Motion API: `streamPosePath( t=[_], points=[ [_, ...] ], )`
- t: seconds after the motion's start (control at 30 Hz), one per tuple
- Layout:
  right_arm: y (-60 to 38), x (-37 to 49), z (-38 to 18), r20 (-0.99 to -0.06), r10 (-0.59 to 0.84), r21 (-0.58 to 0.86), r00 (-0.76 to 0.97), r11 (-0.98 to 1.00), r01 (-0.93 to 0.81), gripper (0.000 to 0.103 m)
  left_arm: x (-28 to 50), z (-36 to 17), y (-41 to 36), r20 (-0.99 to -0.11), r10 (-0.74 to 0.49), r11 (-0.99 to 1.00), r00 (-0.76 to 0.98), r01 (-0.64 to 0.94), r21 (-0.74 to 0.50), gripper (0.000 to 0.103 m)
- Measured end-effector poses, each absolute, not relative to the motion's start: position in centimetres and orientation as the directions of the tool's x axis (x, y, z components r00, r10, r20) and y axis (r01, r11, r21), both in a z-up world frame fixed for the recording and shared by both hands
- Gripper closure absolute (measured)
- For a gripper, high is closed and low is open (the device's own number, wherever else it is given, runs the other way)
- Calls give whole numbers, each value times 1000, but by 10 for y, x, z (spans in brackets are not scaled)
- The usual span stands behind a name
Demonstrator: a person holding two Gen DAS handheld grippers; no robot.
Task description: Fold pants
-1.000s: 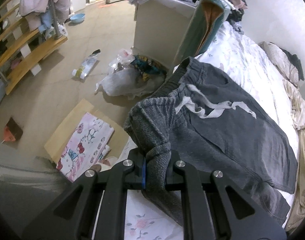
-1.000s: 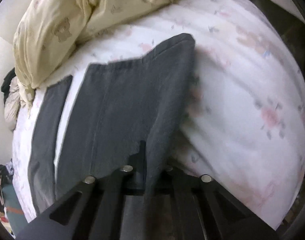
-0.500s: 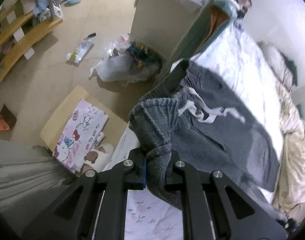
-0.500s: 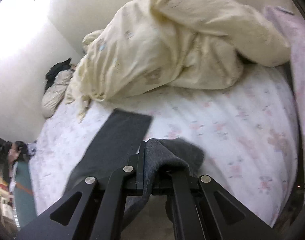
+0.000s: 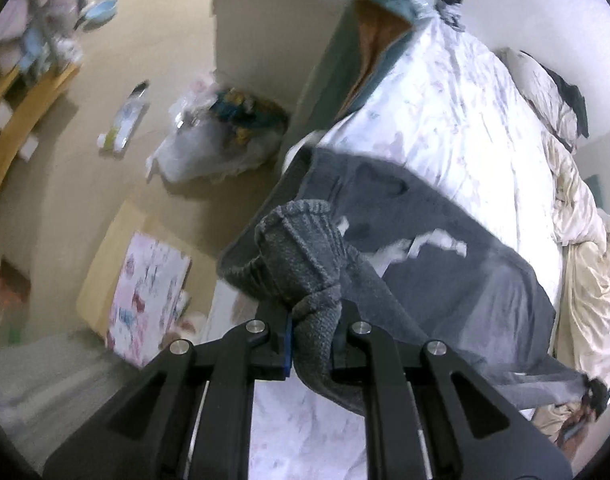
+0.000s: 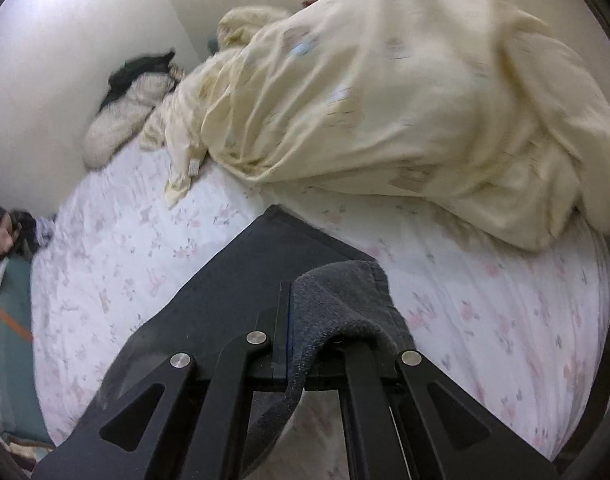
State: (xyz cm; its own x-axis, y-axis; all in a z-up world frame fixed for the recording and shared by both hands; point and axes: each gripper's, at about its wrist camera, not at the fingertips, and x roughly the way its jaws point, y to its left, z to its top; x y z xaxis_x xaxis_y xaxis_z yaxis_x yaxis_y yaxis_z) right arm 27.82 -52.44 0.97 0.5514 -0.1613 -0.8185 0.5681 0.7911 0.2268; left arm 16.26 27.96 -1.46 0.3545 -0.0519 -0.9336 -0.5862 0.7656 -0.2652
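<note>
1. Both hands have lifted since the earlier frames, raising the dark grey knit pants [image 5: 445,248] partly off the white floral bedsheet [image 5: 465,120].
2. Left gripper [image 5: 311,332] pinches the ribbed waistband.
3. Right gripper [image 6: 305,344] pinches a leg hem, near the cream quilt [image 6: 385,100].

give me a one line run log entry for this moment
left gripper: shut on pants waistband | right gripper: shut on pants | bed: under pants
</note>
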Motion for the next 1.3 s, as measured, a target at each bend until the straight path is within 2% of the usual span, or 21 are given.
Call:
streamPosePath(
  t=[0.2, 0.43, 0.53, 0.57, 0.6, 0.63, 0.67, 0.7, 0.73, 0.77, 0.83, 0.9, 0.97, 1.0, 1.07, 1.1, 1.2, 1.3],
  points=[
    [-504, 394, -29, -871, -200, 74, 448, 850, 522, 102, 255, -43, 285, -953, 0, 799, 303, -574, -182, 93],
    [-467, 515, -127, -913, -273, -131, 303, 900, 415, 102, 342, -103, 282, -953, 117, 845, 278, -532, -52, 92],
    [-462, 532, -152, -923, -280, -158, 265, 903, 401, 102, 349, -115, 279, -944, 172, 854, 283, -520, 0, 82],
    [-462, 534, -156, -922, -285, -165, 262, 901, 402, 101, 350, -115, 278, -938, 184, 856, 294, -517, 6, 72],
    [-461, 536, -160, -924, -287, -172, 254, 902, 397, 97, 349, -113, 278, -928, 203, 855, 311, -518, 14, 46],
    [-461, 537, -164, -930, -281, -174, 239, 906, 386, 94, 348, -109, 279, -914, 227, 855, 335, -518, 22, 31],
    [-459, 538, -164, -931, -276, -175, 237, 911, 374, 91, 343, -102, 278, -895, 240, 858, 376, -514, 14, 11],
    [-458, 537, -162, -930, -276, -177, 243, 915, 361, 89, 337, -95, 276, -877, 234, 866, 419, -500, -8, 10],
    [-457, 535, -157, -929, -271, -176, 252, 922, 344, 80, 335, -90, 272, -866, 229, 875, 445, -484, -17, 10],
    [-456, 532, -153, -928, -263, -170, 263, 928, 330, 65, 329, -82, 266, -851, 228, 886, 473, -463, -19, 10],
    [-455, 521, -137, -923, -234, -144, 307, 947, 287, 52, 311, -62, 252, -784, 277, 896, 555, -444, 2, 10],
    [-456, 512, -123, -913, -229, -144, 338, 955, 259, 52, 286, -39, 234, -651, 378, 888, 658, -457, 53, 8],
    [-463, 501, -105, -900, -217, -126, 378, 960, 251, 50, 268, -31, 213, -539, 429, 890, 725, -442, 114, 1],
    [-469, 497, -96, -893, -221, -123, 392, 957, 261, 46, 267, -37, 203, -540, 417, 902, 731, -405, 148, 1],
    [-480, 488, -75, -859, -279, -156, 428, 941, 301, 19, 281, -67, 190, -678, 320, 943, 662, -291, 161, 1],
    [-488, 484, -62, -830, -334, -192, 447, 923, 332, 15, 289, -89, 187, -761, 257, 960, 595, -245, 133, 3],
    [-512, 473, -39, -788, -409, -221, 459, 885, 409, 12, 299, -142, 189, -860, 204, 965, 469, -243, 96, 9],
    [-534, 462, -45, -829, -355, -168, 432, 895, 413, 12, 301, -179, 189, -877, 217, 967, 428, -220, 131, 8]
  ],
)
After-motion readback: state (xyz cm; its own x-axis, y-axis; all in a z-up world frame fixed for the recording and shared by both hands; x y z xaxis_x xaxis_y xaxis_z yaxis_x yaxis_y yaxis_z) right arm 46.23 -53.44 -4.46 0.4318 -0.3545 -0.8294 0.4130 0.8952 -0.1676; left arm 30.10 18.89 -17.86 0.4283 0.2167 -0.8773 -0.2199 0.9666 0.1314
